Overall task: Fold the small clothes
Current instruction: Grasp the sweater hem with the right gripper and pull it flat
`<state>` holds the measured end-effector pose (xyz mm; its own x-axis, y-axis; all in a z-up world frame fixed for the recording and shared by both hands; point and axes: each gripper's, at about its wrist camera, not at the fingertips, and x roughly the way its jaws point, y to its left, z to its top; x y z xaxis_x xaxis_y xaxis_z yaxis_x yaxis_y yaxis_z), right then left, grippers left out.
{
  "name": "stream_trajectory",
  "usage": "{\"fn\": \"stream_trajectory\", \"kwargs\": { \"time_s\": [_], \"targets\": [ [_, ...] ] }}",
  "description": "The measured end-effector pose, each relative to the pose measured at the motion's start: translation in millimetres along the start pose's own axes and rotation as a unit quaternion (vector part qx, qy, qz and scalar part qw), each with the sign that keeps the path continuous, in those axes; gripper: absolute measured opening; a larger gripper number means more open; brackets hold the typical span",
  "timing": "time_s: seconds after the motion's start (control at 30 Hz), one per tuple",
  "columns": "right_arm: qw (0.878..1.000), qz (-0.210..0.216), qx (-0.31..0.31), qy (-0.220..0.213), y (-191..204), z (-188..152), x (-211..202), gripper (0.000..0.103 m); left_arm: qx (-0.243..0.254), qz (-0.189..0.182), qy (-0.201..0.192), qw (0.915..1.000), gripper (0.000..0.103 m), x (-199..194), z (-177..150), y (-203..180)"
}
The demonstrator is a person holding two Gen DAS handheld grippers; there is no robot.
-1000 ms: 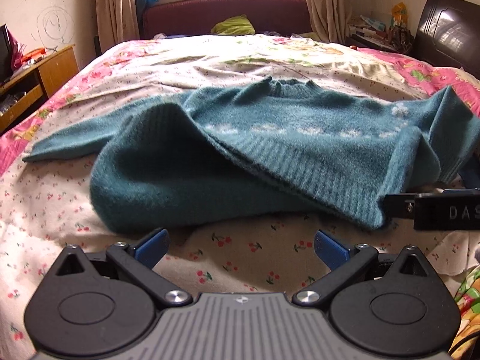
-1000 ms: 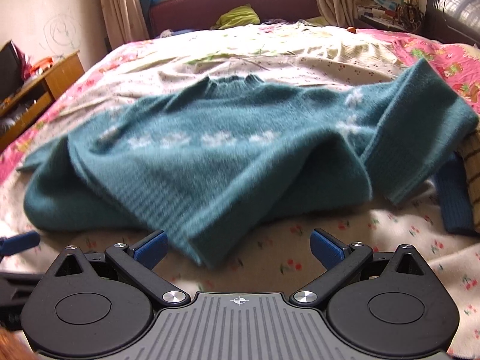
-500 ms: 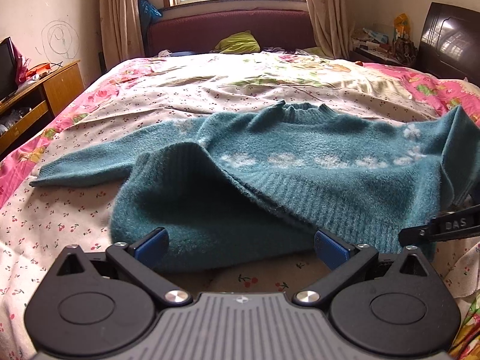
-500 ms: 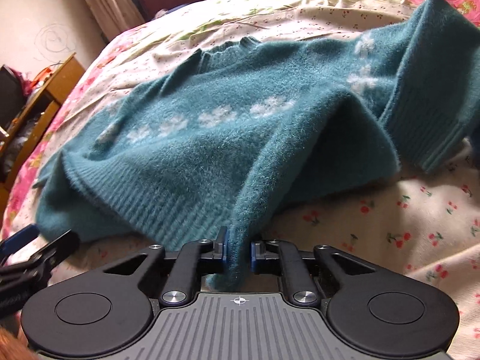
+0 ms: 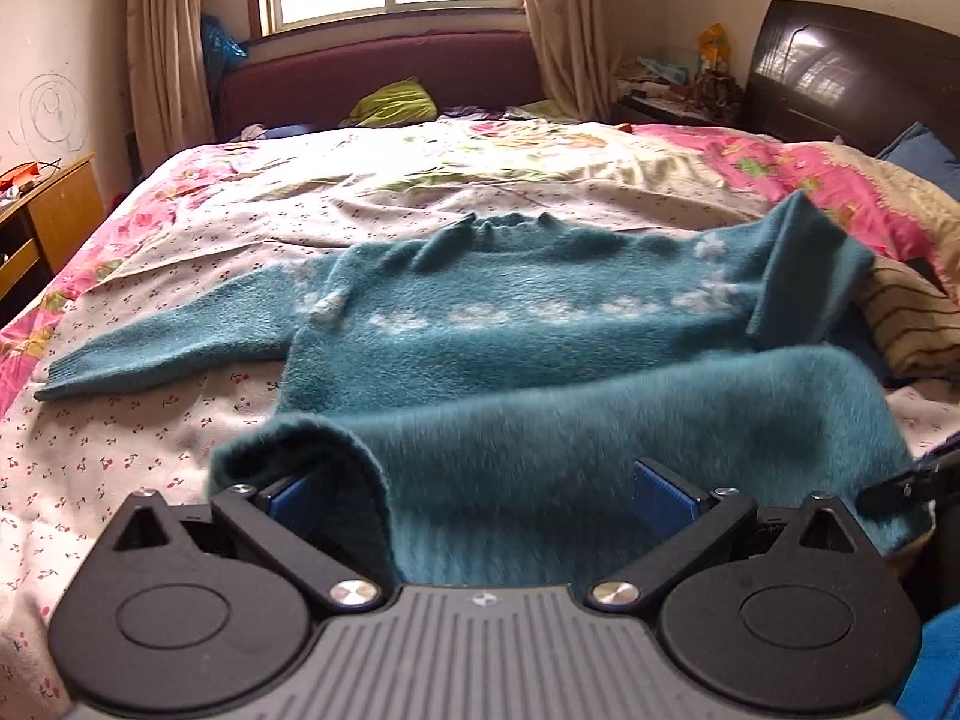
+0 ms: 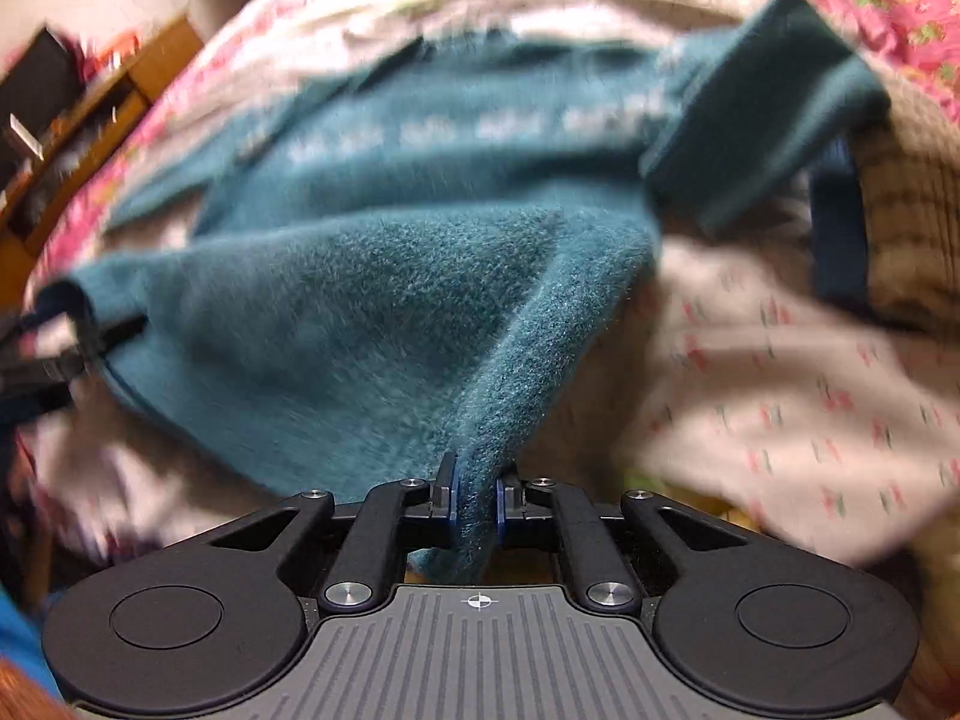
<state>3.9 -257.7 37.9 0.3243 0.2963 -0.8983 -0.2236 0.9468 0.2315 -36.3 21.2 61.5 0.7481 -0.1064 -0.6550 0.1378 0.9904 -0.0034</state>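
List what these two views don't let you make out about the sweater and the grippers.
- Left wrist view: the sweater hem drapes between the wide-set pads of the left gripper, so contact is unclear.
- Left wrist view: the right gripper is cut off by the edge.
- Right wrist view: motion blur smears the sweater's white pattern and the bedsheet.

Right wrist view smeared by motion blur, sweater [image 6: 384, 312] pattern illegible, left gripper [image 5: 480, 489] pads partly buried under sweater hem, right gripper [image 5: 912, 477] cut off at frame edge, nightstand clutter [image 5: 678, 84] indistinct.
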Motion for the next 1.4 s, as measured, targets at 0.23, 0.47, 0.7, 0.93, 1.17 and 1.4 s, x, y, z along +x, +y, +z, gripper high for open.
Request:
{"fn": "stream_trajectory", "kwargs": {
  "time_s": [0.23,0.47,0.7,0.93,1.17,1.4],
  "targets": [
    [0.999,-0.021,-0.004,0.025,3.8,-23.9,-7.6,0.018,-0.024,-0.011,-0.016,0.9995,0.103,-26.4,6.6,6.7],
    [0.999,-0.039,-0.023,-0.012,10.9,-19.2,-31.5,0.021,-0.009,0.028,-0.015,0.9994,0.103,-51.1,1.9,13.8],
    [0.993,-0.092,-0.037,-0.059,6.3,-18.2,-49.6,0.024,-0.002,0.018,-0.037,0.9992,0.103,-44.0,11.2,5.9],
    [0.992,-0.088,-0.021,-0.088,3.7,-16.2,-44.3,0.030,0.006,0.007,0.076,0.9970,0.103,13.2,-11.1,-12.3],
    [0.988,-0.104,-0.006,-0.114,-11.6,1.4,-42.6,0.031,-0.010,0.003,0.153,0.9881,0.103,22.8,-36.9,-12.3],
    [0.976,-0.161,-0.045,-0.138,-20.8,26.8,-21.3,0.031,0.013,-0.037,0.093,0.9949,0.103,23.3,4.7,-42.5]
  ]
}}
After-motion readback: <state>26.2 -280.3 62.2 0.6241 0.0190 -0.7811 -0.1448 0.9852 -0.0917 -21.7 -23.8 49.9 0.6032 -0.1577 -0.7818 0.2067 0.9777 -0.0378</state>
